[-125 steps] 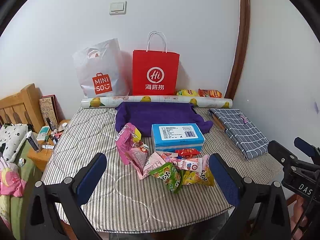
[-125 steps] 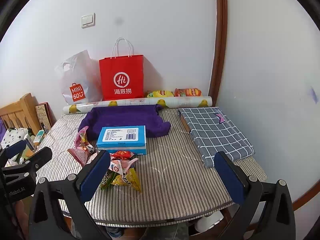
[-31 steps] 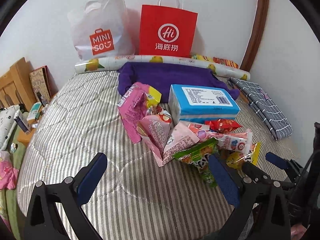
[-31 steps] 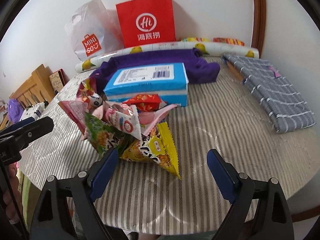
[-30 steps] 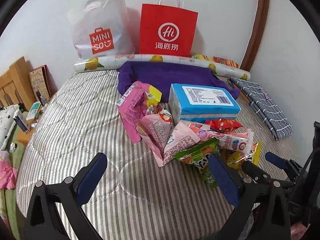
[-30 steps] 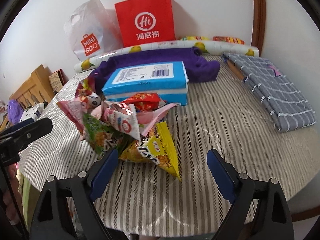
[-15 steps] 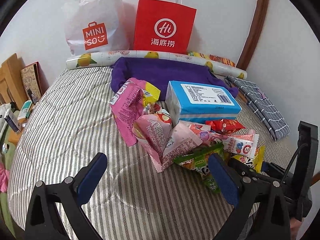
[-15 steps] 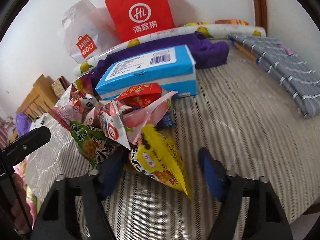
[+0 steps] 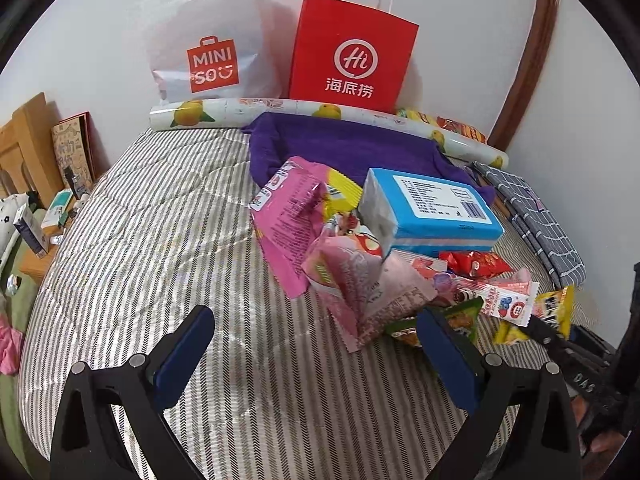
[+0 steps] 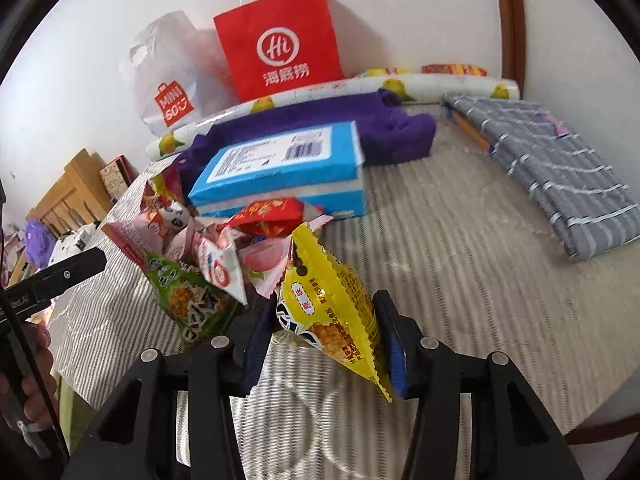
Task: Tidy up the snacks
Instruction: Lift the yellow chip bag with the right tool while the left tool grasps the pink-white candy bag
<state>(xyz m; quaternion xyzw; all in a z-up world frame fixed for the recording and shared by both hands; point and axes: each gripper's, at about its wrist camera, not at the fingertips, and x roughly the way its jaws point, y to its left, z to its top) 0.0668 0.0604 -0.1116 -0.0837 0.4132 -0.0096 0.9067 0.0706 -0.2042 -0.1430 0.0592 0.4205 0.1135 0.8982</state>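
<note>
The left gripper (image 9: 316,354) hangs spread over bare striped cover (image 9: 168,216), nothing between its pads, the snack pile (image 9: 384,276) just ahead and to its right. The right gripper (image 10: 326,340) is closing on the yellow packet (image 10: 328,304) at the pile's near edge — the packet sits between the pads, which look at or near its sides. To do this well, I judge the squeeze should catch the puffed body, not the crimped seam, then lift clear of the green packet (image 10: 188,292) beside it. Counted: one yellow, one green, one red packet (image 10: 268,216), several pink ones — overlapping, number unclear — and one blue box (image 10: 280,160) behind.
</note>
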